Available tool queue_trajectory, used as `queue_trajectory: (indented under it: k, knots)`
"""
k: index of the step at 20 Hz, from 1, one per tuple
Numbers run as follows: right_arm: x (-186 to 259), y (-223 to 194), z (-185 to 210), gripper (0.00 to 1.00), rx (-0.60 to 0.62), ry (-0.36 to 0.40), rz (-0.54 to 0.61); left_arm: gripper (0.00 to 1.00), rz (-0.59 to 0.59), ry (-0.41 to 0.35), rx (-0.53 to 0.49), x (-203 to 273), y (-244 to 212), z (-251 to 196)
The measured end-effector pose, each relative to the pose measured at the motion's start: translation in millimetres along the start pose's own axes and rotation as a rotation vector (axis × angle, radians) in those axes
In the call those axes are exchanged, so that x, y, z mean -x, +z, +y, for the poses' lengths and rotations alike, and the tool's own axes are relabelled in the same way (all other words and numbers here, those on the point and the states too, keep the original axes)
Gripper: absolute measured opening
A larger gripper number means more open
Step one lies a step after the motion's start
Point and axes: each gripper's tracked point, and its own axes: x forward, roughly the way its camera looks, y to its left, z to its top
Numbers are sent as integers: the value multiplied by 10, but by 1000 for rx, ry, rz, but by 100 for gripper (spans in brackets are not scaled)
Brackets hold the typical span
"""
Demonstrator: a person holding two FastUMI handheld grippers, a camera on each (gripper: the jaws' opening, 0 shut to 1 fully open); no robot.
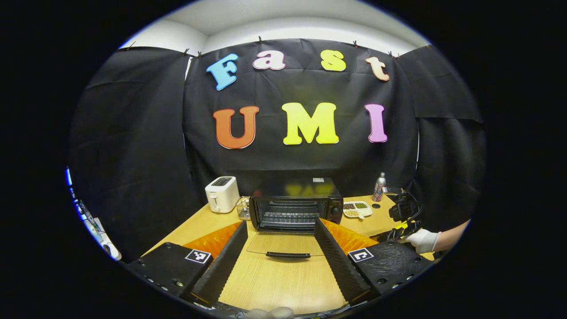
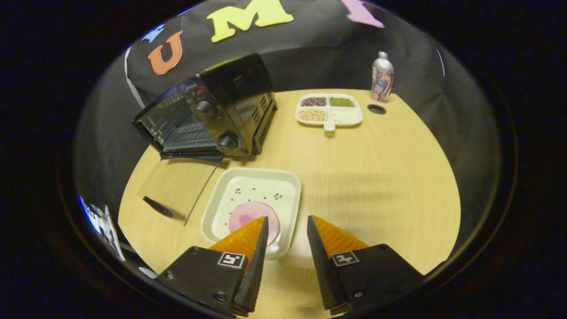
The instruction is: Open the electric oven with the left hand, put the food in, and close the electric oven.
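Observation:
The black electric oven (image 1: 292, 206) stands at the back of the table with its glass door (image 1: 283, 243) folded down flat, the handle (image 1: 288, 254) towards me. My left gripper (image 1: 280, 223) is open in front of that door, one finger on each side of it, holding nothing. In the right gripper view the oven (image 2: 212, 115) is at the upper left, and a white square plate (image 2: 266, 181) with a pink round food (image 2: 248, 215) lies beside the open door (image 2: 177, 186). My right gripper (image 2: 287, 218) is open just over the plate's near right rim.
A white toaster (image 1: 222, 193) and a small wire basket (image 1: 242, 207) stand left of the oven. A divided tray of beans (image 2: 329, 109), a bottle (image 2: 382, 77) and a black cap (image 2: 377, 109) sit at the back right. A gloved hand (image 1: 423, 240) holds the right gripper (image 1: 405, 221).

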Motion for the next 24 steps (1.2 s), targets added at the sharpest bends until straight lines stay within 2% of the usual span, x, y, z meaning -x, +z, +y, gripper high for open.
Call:
queue_trajectory:
  k: [1, 5, 11, 13, 15, 17, 20, 24]
  knots:
    - [-53, -24, -7, 43, -14, 6, 26, 97, 2, 14, 2, 13, 12, -17]
    - [-229, -11, -81, 27, -37, -3, 105, 96, 3, 67, 24, 46, 65, -93]
    - [-294, 52, -155, 13, -41, -66, 244, 96, 2, 134, 42, 159, 52, -101]
    - [-303, 70, -153, 13, -48, -71, 275, 96, -6, 155, 51, 188, 43, -88]
    - [-328, 83, -170, 7, -44, -62, 299, 97, -9, 170, 70, 200, 10, -89]
    - [-329, 82, -172, 5, -34, -41, 312, 97, -12, 182, 87, 224, -23, -94]
    - [-290, 90, -175, 4, -32, 45, 311, 96, -17, 201, 104, 290, -45, -91]
    - [-335, 118, -139, 2, -214, 193, 300, 96, -24, 210, 76, 358, 12, -97]
